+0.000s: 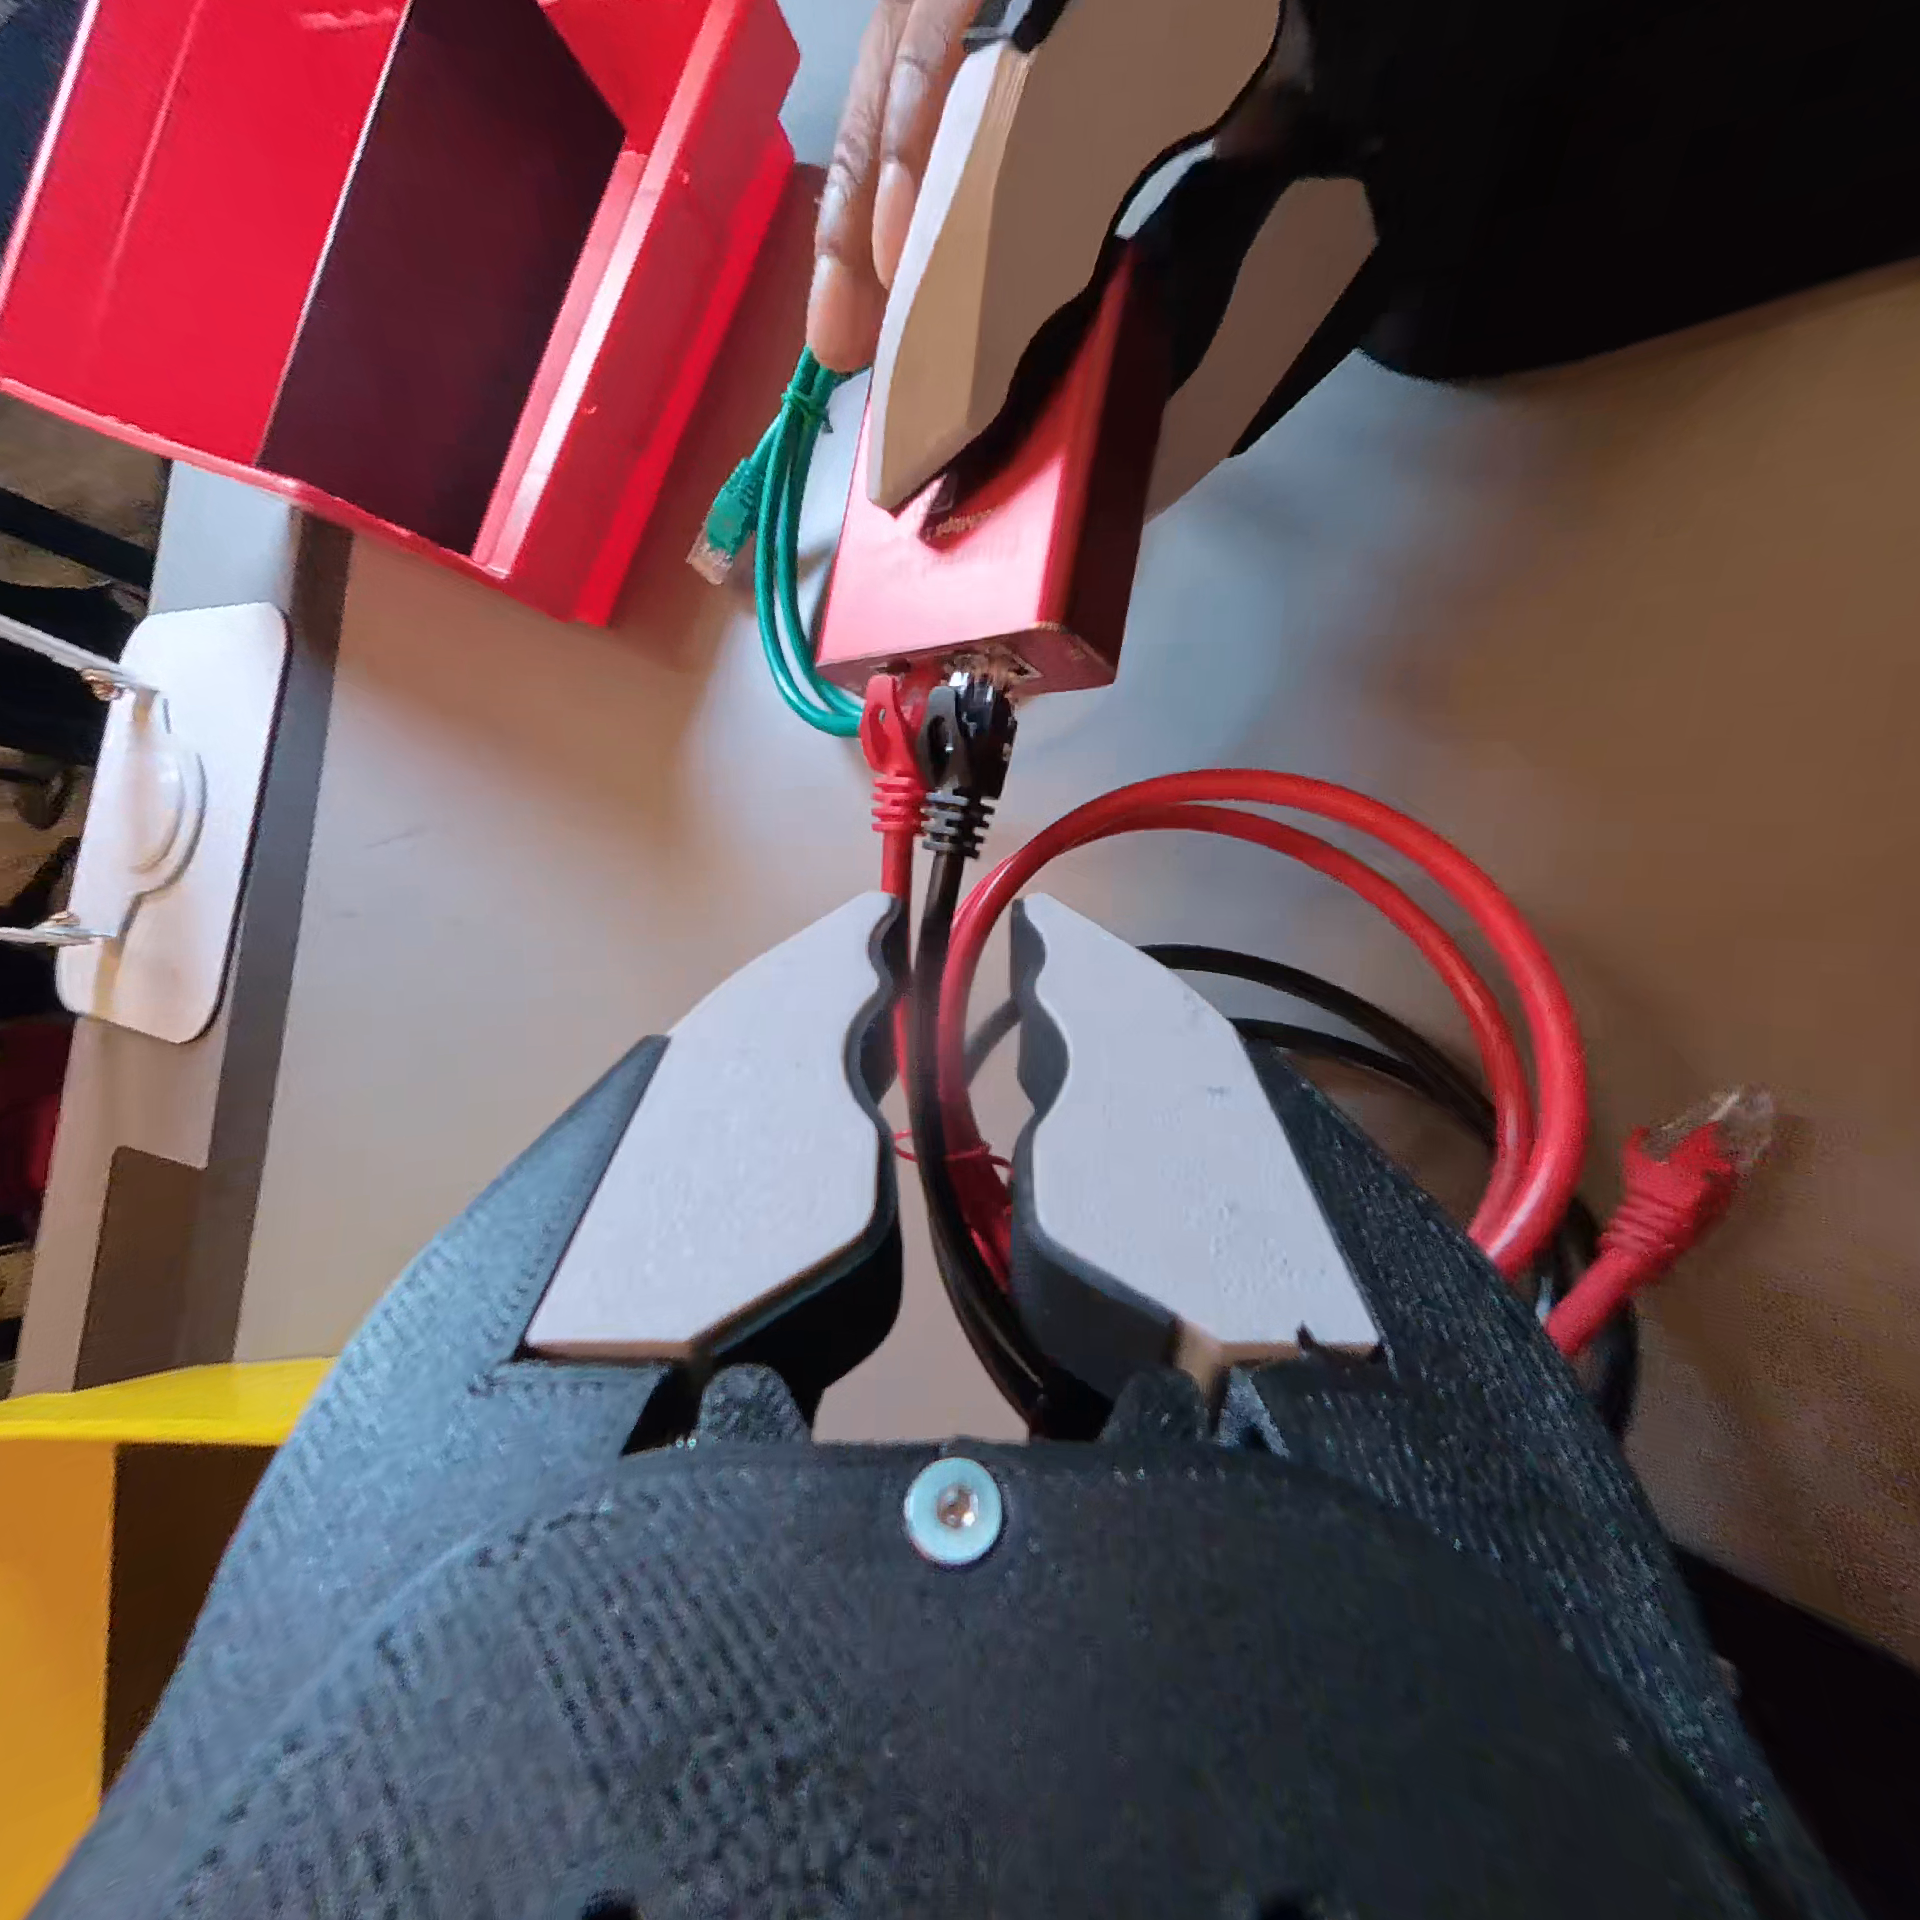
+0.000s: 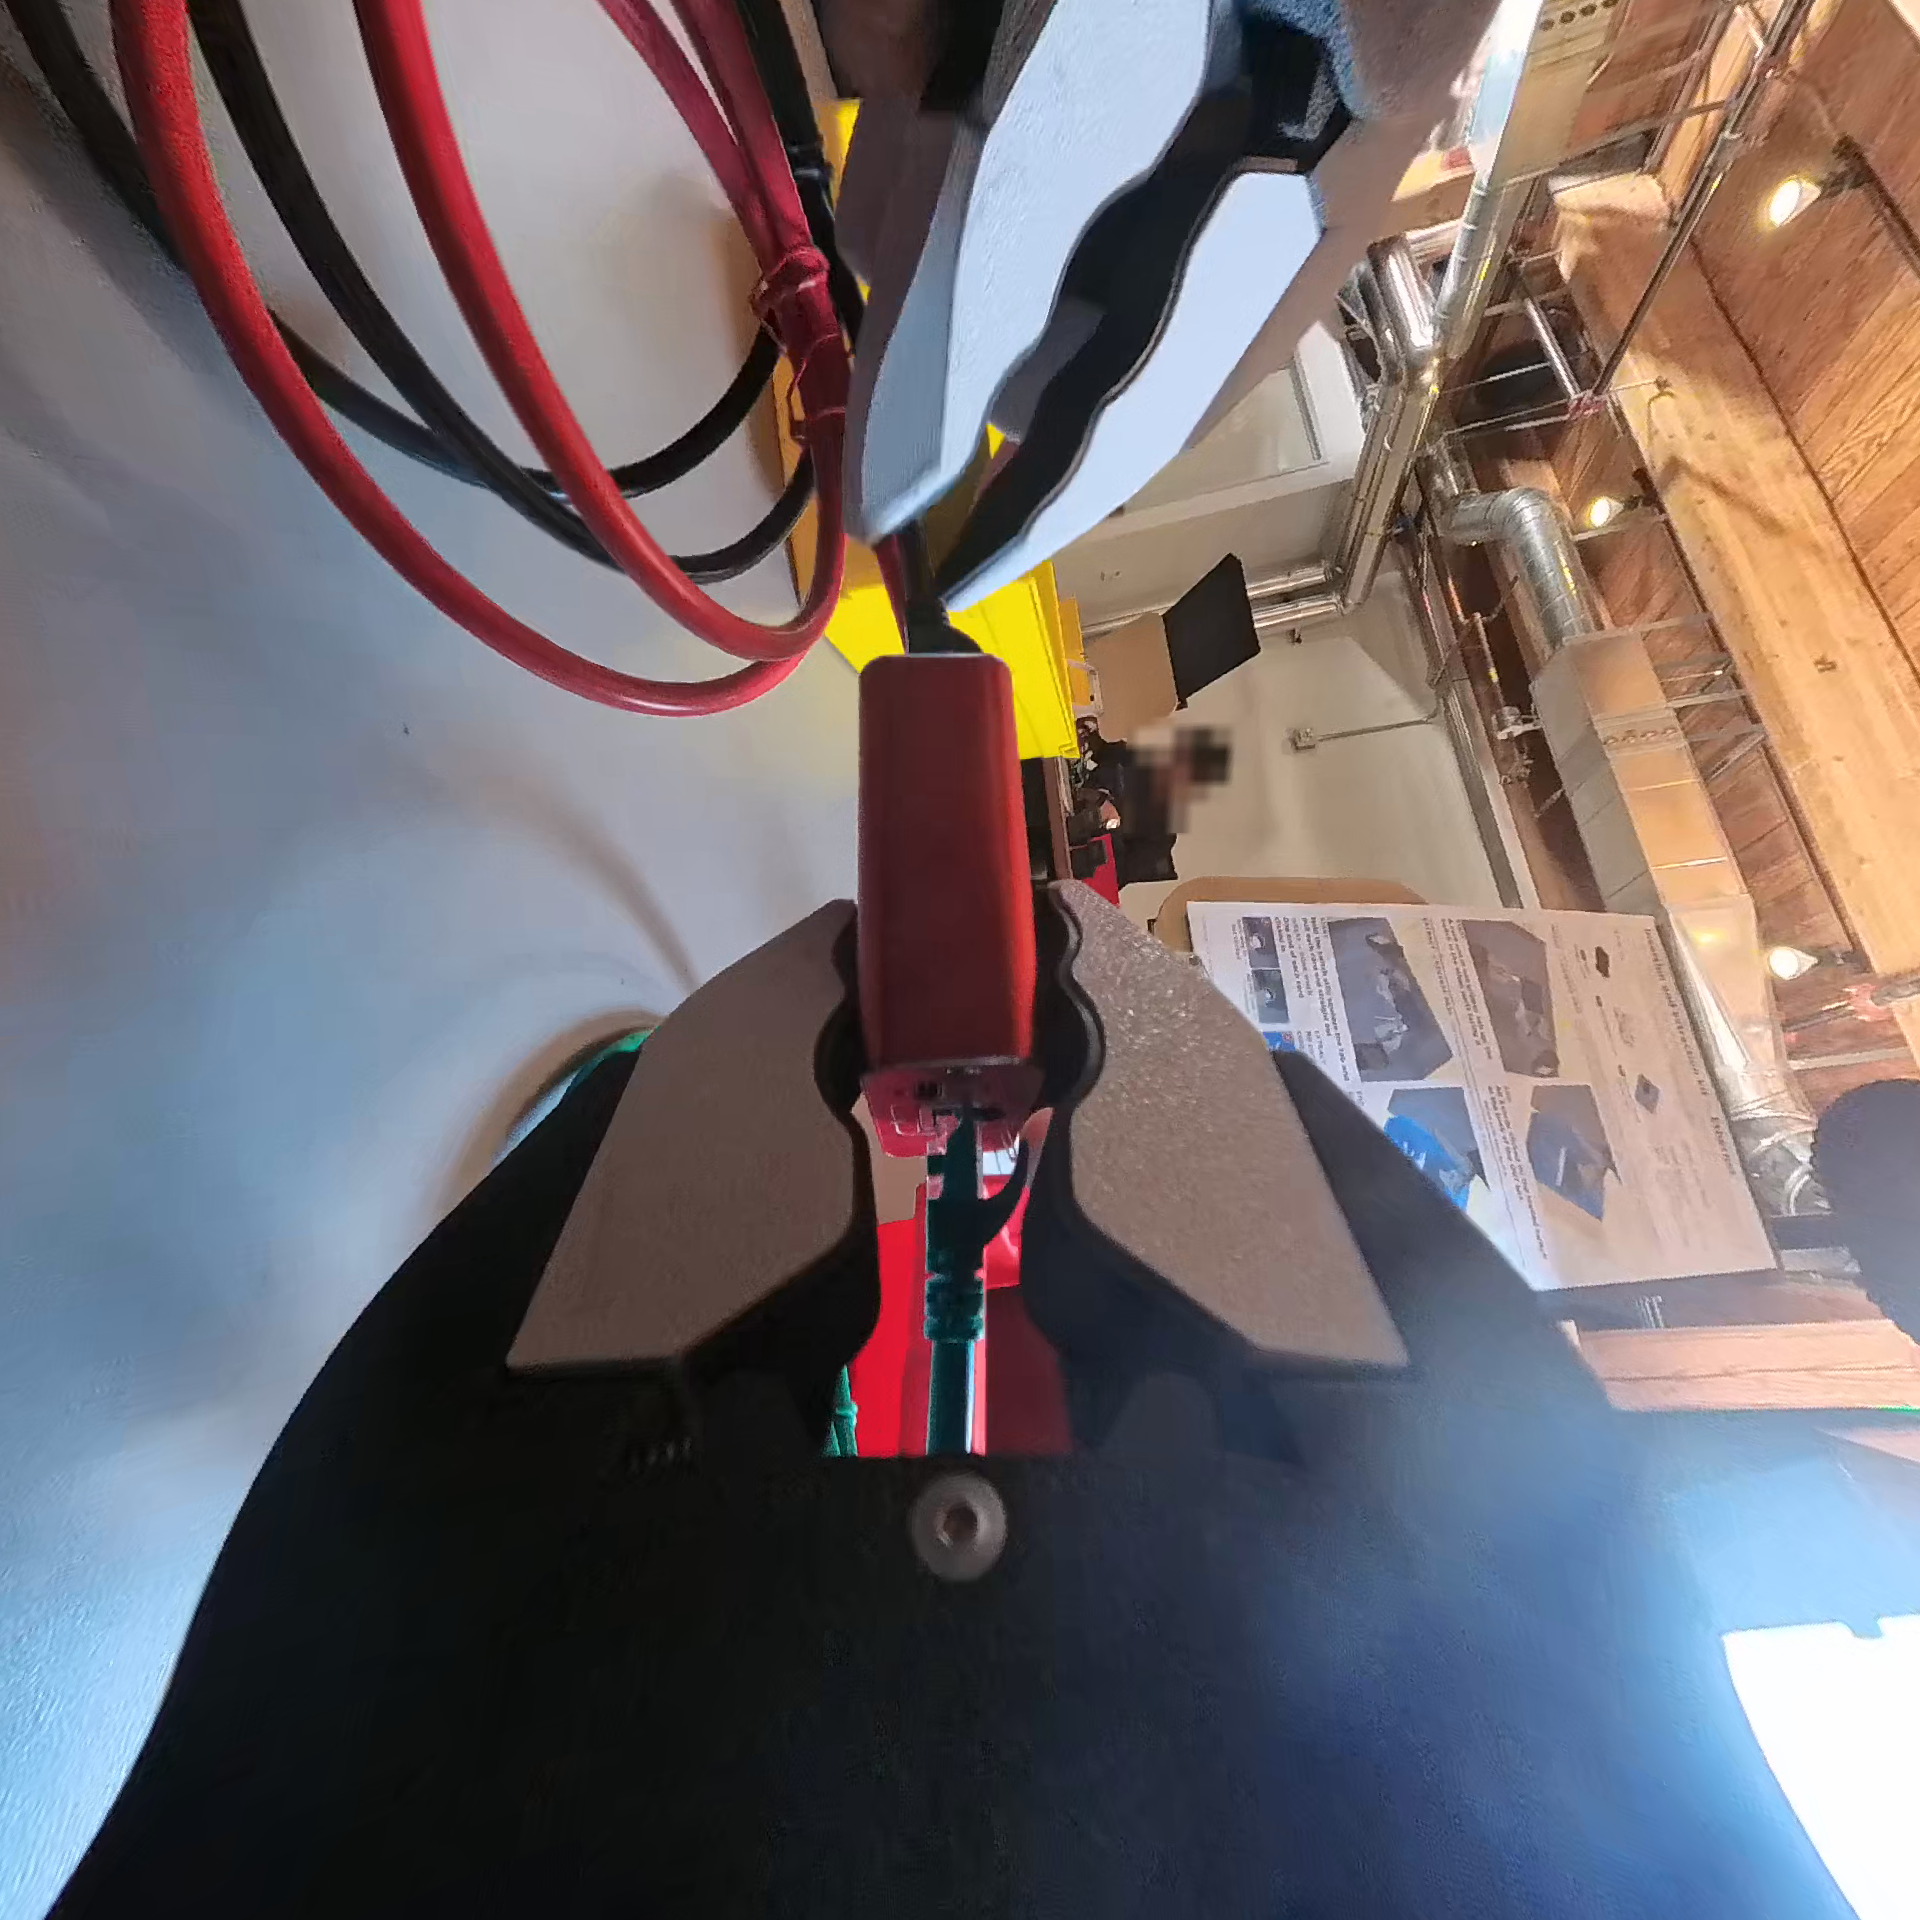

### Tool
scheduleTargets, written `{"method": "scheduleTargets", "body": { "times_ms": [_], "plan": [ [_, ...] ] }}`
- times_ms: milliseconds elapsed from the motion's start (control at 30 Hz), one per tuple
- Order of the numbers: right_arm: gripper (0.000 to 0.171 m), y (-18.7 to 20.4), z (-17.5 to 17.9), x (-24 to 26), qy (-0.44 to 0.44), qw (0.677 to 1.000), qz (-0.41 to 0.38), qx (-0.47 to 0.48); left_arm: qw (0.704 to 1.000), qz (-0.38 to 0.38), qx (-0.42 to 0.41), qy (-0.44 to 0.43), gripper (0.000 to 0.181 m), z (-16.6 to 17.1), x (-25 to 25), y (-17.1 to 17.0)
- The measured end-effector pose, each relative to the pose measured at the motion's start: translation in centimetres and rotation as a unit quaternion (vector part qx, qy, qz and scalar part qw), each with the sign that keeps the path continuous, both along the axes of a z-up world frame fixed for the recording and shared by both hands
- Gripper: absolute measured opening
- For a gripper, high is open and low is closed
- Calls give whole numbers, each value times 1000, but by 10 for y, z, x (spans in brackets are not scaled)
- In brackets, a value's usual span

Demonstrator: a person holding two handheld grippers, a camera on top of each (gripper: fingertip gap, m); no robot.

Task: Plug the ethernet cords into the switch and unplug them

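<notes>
While the right gripper (image 2: 951, 1023) clamps the red switch (image 2: 943, 862) aloft, the left gripper (image 1: 951, 935) straddles the black cord (image 1: 925, 997), jaws parted, below its seated plug. Steady bracing and a straight pull look best. Only the right wrist view shows the green cord (image 2: 954, 1299) plugged in behind.

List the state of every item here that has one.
switch: gripped, lifted off table
right gripper: shut on switch
left gripper: open around cords
red cord: plugged in
black cord: plugged in
green cord: plugged in
red box: open
</notes>
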State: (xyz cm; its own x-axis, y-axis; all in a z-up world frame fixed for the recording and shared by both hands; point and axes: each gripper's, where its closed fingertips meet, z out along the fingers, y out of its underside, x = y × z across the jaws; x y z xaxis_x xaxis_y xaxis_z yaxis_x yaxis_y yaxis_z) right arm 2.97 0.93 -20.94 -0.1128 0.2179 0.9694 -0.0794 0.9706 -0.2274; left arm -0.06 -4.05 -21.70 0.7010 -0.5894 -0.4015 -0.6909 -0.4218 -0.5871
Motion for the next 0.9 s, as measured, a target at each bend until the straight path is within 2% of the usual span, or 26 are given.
{"method": "scheduleTargets", "body": {
  "times_ms": [67, 233, 333, 600, 667, 767, 900],
  "plan": [
    [29, -2, 2, -1, 1, 1000, 3, 0, 1000, 4, 15, 20, 7, -1, -5, 2],
    [29, -4, 5, 3, 5, 1000, 11, -4, 999, -16, 31, 37, 5, 1, -1, 3],
    [29, -7, 8, 7, 2, 999, 30, -30, 998, -42, 53, 5, 4, 6, 6, 2],
    [29, -21, 1, 13, -29, 996, 71, -35, 996, -78, 33, -23, 2, -1, 20, -8],
    [29, -19, -1, 12, -32, 997, 65, -32, 996, -79, 35, -22, 4, -2, 21, -8],
    [29, -14, 7, 9, -18, 998, 48, -32, 994, -67, 35, -77, 6, 9, 20, -6],
    [29, -4, 9, 6, -12, 999, 20, -22, 990, -48, 78, -110, 24, 30, 14, -1]
  ]
}}
